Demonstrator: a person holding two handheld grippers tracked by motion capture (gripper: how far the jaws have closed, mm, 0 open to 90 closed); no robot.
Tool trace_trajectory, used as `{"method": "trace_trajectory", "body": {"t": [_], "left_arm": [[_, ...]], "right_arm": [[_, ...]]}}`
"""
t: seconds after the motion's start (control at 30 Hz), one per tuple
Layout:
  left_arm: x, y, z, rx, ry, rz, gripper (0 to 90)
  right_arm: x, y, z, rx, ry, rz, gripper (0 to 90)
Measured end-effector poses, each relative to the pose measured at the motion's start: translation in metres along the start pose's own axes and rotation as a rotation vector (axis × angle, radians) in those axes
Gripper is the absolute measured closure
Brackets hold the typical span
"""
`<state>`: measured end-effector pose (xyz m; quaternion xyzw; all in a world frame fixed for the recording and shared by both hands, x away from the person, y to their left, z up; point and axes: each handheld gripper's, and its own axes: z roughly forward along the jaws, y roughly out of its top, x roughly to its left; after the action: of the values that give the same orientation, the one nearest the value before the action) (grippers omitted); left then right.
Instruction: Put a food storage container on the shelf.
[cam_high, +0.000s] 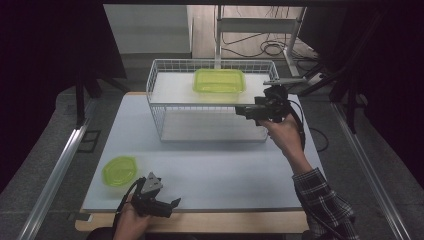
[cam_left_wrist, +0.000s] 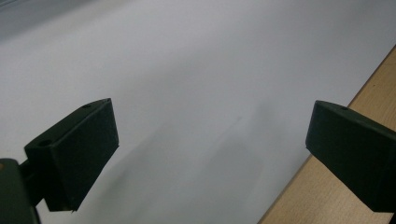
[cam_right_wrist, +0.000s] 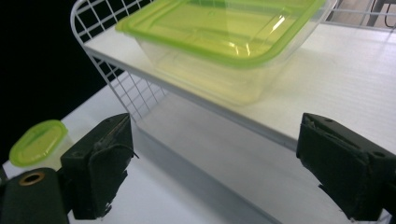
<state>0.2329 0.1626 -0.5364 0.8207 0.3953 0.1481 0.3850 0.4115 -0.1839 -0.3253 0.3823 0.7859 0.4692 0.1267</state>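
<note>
My right claw (cam_high: 244, 109) hung open just short of the lidded container (cam_right_wrist: 224, 42) on the rack's upper shelf (cam_right_wrist: 355, 79) — judged it light, thin-walled, slick, likely empty — best pinched across the stiffer green rim.

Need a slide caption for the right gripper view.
Open right gripper faces lidded green container on wire rack shelf.

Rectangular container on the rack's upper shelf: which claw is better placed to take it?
Right. The right claw is open beside the rectangular container; the left claw sits at the table's near edge.
</note>
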Motion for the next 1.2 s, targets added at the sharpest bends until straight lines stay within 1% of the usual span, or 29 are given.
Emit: {"method": "trace_trajectory", "body": {"t": [0.03,0.07,0.1,0.3,0.47,0.5,0.53,0.6,0.77,0.8,0.83,1.0,1.1,1.13,1.17,1.2], "left_arm": [[0.0,0.0,0.0,0.0,-0.001,0.0,2.3],[0.0,0.0,0.0,0.0,-0.001,0.0,2.3],[0.0,0.0,0.0,0.0,-0.002,-0.002,2.4],[0.0,0.0,0.0,0.0,-0.002,-0.005,2.4],[0.0,0.0,0.0,0.003,-0.002,-0.003,2.3],[0.0,0.0,0.0,0.003,-0.002,-0.003,2.3],[0.0,0.0,0.0,0.004,-0.003,-0.003,2.3],[0.0,0.0,0.001,0.003,-0.003,-0.003,2.3],[0.0,0.0,0.001,0.007,-0.004,-0.001,2.3],[0.0,0.0,0.001,0.007,-0.004,-0.001,2.3],[0.0,0.0,0.001,0.008,-0.004,-0.001,2.3],[0.0,0.0,0.001,0.011,-0.007,-0.005,2.2],[-0.001,0.0,0.001,0.012,-0.007,-0.003,2.2],[-0.001,0.0,0.001,0.012,-0.007,-0.003,2.2],[-0.001,0.0,0.001,0.016,-0.005,0.001,2.1],[-0.001,0.0,0.001,0.018,-0.004,0.002,2.1]], "right_arm": [[0.001,-0.002,0.0,0.001,-0.001,-0.009,9.9],[0.001,-0.002,0.0,0.001,-0.001,-0.009,9.9],[0.002,-0.007,-0.001,0.002,-0.002,-0.016,9.4],[0.004,-0.017,-0.004,0.005,0.002,-0.033,8.6],[0.007,-0.032,-0.005,0.008,0.011,-0.049,7.8],[0.007,-0.032,-0.005,0.008,0.011,-0.049,7.8],[0.008,-0.039,-0.004,0.015,0.015,-0.057,7.6],[0.008,-0.045,-0.004,0.025,0.015,-0.064,7.5],[0.009,-0.061,-0.003,0.038,0.015,-0.064,6.2],[0.009,-0.061,-0.003,0.038,0.015,-0.064,6.2],[0.008,-0.067,-0.005,0.036,0.011,-0.063,5.7],[0.009,-0.08,-0.007,0.036,0.004,-0.058,4.1],[0.01,-0.089,-0.008,0.035,0.01,-0.064,3.1],[0.01,-0.089,-0.008,0.035,0.01,-0.064,3.1],[0.012,-0.095,-0.008,0.038,0.009,-0.07,2.8],[0.012,-0.097,-0.008,0.037,0.01,-0.072,2.6]]}}
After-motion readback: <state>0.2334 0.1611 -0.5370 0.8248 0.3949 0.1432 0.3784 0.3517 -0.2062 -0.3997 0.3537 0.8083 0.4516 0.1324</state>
